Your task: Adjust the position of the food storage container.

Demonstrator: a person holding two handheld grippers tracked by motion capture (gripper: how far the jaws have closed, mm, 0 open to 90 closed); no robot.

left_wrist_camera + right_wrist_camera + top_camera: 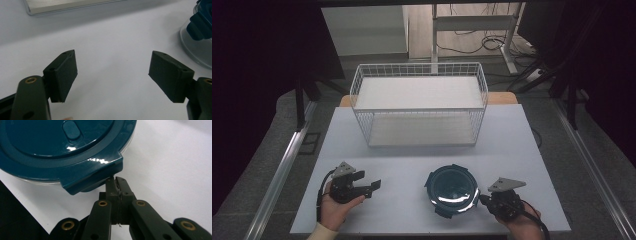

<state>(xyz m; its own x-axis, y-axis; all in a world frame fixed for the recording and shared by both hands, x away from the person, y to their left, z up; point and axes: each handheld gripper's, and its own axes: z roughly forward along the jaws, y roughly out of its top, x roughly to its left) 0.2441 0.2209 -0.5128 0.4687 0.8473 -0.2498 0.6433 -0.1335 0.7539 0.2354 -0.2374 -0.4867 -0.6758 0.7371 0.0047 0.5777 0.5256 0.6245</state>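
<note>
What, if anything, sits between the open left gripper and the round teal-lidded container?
Nothing visible. Bare white table separates the left gripper from the container. The right gripper, fingers shut, is at the lid's latch tab on the far side.

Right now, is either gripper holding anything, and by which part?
The left gripper is open and empty. The right gripper is shut, its tips at a latch tab of the round container's teal lid; whether it pinches the tab cannot be told.

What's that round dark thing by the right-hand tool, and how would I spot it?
Start at the wire basket at the table's far side, then look nearer. The container sits there, next to the right gripper. It alone is round, with a glossy teal lid.
</note>
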